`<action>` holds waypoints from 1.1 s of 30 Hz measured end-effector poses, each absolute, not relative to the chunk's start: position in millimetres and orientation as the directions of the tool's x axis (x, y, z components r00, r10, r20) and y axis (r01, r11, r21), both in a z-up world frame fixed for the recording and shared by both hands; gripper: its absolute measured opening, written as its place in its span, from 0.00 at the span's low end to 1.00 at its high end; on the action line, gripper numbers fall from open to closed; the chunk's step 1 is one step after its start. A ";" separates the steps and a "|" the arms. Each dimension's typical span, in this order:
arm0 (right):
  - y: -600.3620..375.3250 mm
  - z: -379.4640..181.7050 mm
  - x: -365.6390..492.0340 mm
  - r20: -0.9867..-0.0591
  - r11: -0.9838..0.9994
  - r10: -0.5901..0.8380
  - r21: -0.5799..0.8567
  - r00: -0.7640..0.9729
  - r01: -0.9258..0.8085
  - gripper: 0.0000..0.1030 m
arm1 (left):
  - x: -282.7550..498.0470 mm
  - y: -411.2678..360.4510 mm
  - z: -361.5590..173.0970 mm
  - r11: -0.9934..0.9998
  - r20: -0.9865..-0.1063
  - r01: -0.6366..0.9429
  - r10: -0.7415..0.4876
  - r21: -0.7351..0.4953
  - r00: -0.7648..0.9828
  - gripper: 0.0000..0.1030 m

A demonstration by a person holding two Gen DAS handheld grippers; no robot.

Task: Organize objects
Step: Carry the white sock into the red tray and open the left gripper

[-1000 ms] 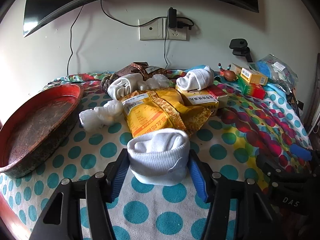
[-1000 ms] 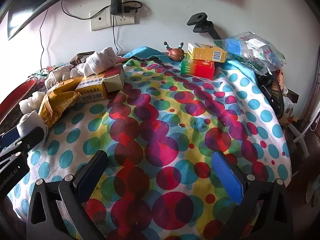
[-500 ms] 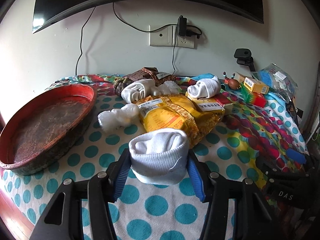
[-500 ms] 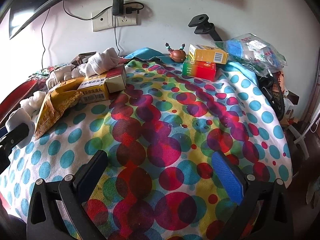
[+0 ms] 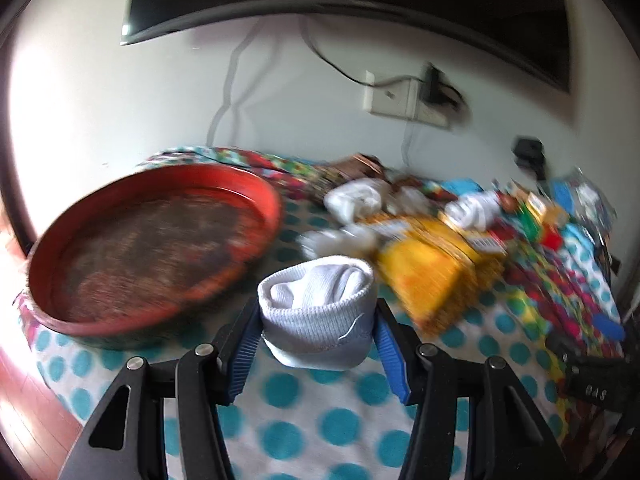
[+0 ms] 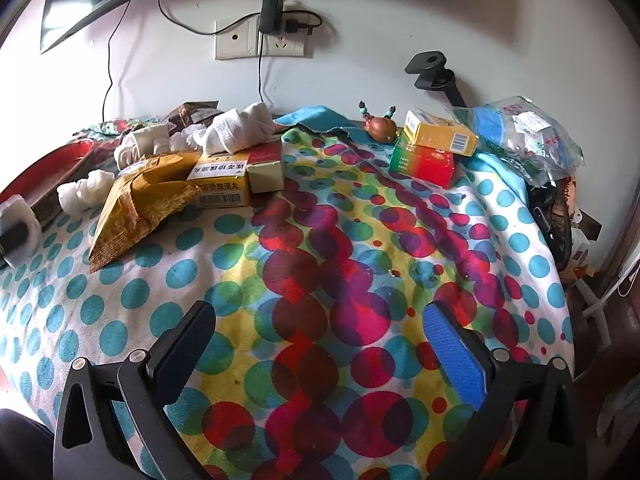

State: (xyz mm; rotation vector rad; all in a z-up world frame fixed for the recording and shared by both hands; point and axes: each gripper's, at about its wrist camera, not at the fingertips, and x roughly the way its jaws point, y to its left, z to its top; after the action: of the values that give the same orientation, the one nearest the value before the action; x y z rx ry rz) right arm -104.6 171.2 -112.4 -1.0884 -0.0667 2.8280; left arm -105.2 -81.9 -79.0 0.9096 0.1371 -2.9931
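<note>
Landmark: red tray [image 5: 276, 204], far left of the table [image 6: 360, 280] under its dotted cloth.

Item 1: rolled white sock [image 5: 316, 312], clamped between the blue pads of the left hand-held gripper [image 5: 316, 332]. Position: just right of the tray's near rim, lifted clear of the cloth. Its folded opening faces up and away from the camera; its long axis runs across the jaws. The tray lies left and slightly ahead, so the left hand is much the nearer one.

Item 2: yellow packet [image 5: 432, 268], right of the tray, beyond the sock.

Item 3: right hand-held gripper [image 6: 320, 344], jaws wide apart with nothing between them, well right of the tray.
</note>
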 end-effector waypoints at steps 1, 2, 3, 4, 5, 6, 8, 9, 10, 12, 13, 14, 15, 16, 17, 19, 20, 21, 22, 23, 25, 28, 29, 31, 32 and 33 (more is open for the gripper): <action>170.1 -113.8 -106.3 -0.673 -0.993 0.118 -0.081 -0.730 -0.086 1.00 | -106.4 -90.4 -76.2 -0.995 -0.551 0.054 0.001 -0.083 -0.834 0.54; 168.8 -115.0 -107.4 -0.679 -0.993 0.121 -0.085 -0.724 -0.085 1.00 | -107.5 -100.2 -73.1 -0.993 -0.546 0.077 -0.018 -0.085 -0.837 0.54; 167.6 -115.9 -107.5 -0.680 -0.992 0.124 -0.090 -0.722 -0.085 1.00 | -109.2 -112.7 -69.4 -0.991 -0.542 0.101 -0.035 -0.093 -0.840 0.54; 166.2 -116.0 -107.6 -0.680 -0.992 0.127 -0.096 -0.722 -0.085 1.00 | -110.9 -124.3 -66.2 -0.988 -0.539 0.123 -0.053 -0.094 -0.841 0.54; 164.7 -115.4 -106.7 -0.678 -0.991 0.129 -0.101 -0.724 -0.082 1.00 | -112.6 -136.1 -63.2 -0.984 -0.536 0.152 -0.082 -0.088 -0.840 0.54; 163.0 -114.8 -106.0 -0.674 -0.991 0.130 -0.106 -0.727 -0.080 1.00 | -115.2 -151.5 -60.4 -0.978 -0.538 0.191 -0.119 -0.080 -0.835 0.54; 160.3 -112.3 -105.8 -0.670 -0.991 0.133 -0.115 -0.731 -0.076 1.00 | -121.9 -179.6 -59.0 -0.964 -0.553 0.255 -0.171 -0.077 -0.815 0.54; 158.7 -111.1 -105.8 -0.668 -0.990 0.134 -0.117 -0.732 -0.075 1.00 | -126.1 -195.3 -60.1 -0.952 -0.569 0.297 -0.208 -0.067 -0.796 0.54; 157.2 -109.6 -105.7 -0.666 -0.990 0.132 -0.117 -0.734 -0.072 1.00 | -129.1 -208.3 -61.9 -0.945 -0.580 0.320 -0.224 -0.068 -0.784 0.54; 153.6 -106.5 -105.7 -0.662 -0.991 0.128 -0.121 -0.739 -0.064 1.00 | -134.6 -232.2 -67.3 -0.931 -0.605 0.357 -0.243 -0.073 -0.758 0.54; 151.9 -105.5 -105.6 -0.660 -0.990 0.128 -0.125 -0.740 -0.060 1.00 | -136.5 -240.2 -69.7 -0.924 -0.614 0.377 -0.261 -0.064 -0.745 0.54; 150.1 -104.5 -105.7 -0.659 -0.990 0.130 -0.131 -0.741 -0.057 1.00 | -138.1 -246.0 -72.6 -0.921 -0.621 0.384 -0.267 -0.060 -0.737 0.54; 147.1 -103.0 -105.4 -0.656 -0.989 0.130 -0.138 -0.743 -0.051 1.00 | -139.5 -249.0 -75.3 -0.921 -0.628 0.385 -0.269 -0.054 -0.731 0.54; 145.2 -102.1 -105.3 -0.655 -0.989 0.129 -0.142 -0.745 -0.047 1.00 | -141.4 -252.1 -77.6 -0.921 -0.631 0.388 -0.277 -0.042 -0.725 0.54; 142.8 -101.0 -105.3 -0.653 -0.988 0.128 -0.147 -0.747 -0.041 1.00 | -143.0 -251.9 -79.7 -0.921 -0.633 0.387 -0.281 -0.032 -0.721 0.54; 139.0 -99.4 -105.3 -0.649 -0.987 0.128 -0.157 -0.750 -0.033 1.00 | -147.0 -252.6 -84.6 -0.925 -0.640 0.379 -0.281 -0.018 -0.715 0.54; 136.7 -98.7 -105.4 -0.648 -0.986 0.130 -0.163 -0.750 -0.030 1.00 | -148.7 -252.0 -86.4 -0.925 -0.642 0.380 -0.283 -0.015 -0.713 0.54; 134.0 -97.5 -105.6 -0.646 -0.985 0.130 -0.168 -0.752 -0.026 1.00 | -150.4 -250.9 -88.3 -0.925 -0.647 0.380 -0.277 -0.020 -0.710 0.54; 132.6 -96.6 -105.8 -0.645 -0.985 0.129 -0.171 -0.753 -0.023 1.00 | -151.4 -251.7 -90.1 -0.924 -0.651 0.381 -0.275 -0.023 -0.707 0.54; 130.6 -95.4 -106.0 -0.642 -0.984 0.129 -0.175 -0.756 -0.019 1.00 | -151.7 -252.1 -91.7 -0.924 -0.654 0.383 -0.278 -0.020 -0.704 0.54; 126.2 -93.0 -106.4 -0.637 -0.983 0.127 -0.184 -0.761 -0.010 1.00 | -151.5 -253.3 -93.4 -0.923 -0.654 0.383 -0.276 -0.022 -0.705 0.54; 120.4 -92.1 -109.8 -0.638 -0.981 0.126 -0.194 -0.759 0.000 1.00 | -151.9 -255.1 -94.3 -0.923 -0.649 0.385 -0.280 -0.022 -0.707 0.57; 118.7 -92.5 -110.7 -0.640 -0.981 0.127 -0.196 -0.758 0.001 1.00 | -150.1 -254.8 -94.1 -0.924 -0.647 0.382 -0.274 -0.029 -0.711 0.58; 113.6 -92.8 -112.5 -0.643 -0.981 0.122 -0.196 -0.756 0.008 1.00 | -150.3 -252.2 -93.6 -0.927 -0.650 0.372 -0.253 -0.050 -0.717 0.63; 110.0 -92.9 -113.6 -0.645 -0.981 0.117 -0.195 -0.755 0.014 1.00 | -149.9 -251.1 -93.4 -0.928 -0.652 0.370 -0.255 -0.042 -0.714 0.69; 106.4 -92.7 -115.0 -0.647 -0.980 0.113 -0.196 -0.754 0.022 1.00 | -149.5 -249.0 -92.9 -0.928 -0.649 0.371 -0.271 -0.019 -0.711 0.76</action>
State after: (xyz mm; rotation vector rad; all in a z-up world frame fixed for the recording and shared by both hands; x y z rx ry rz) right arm -115.0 106.4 -92.7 -1.0813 -0.2970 2.8823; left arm -149.5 -249.0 -92.9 0.9586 0.2109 -2.6134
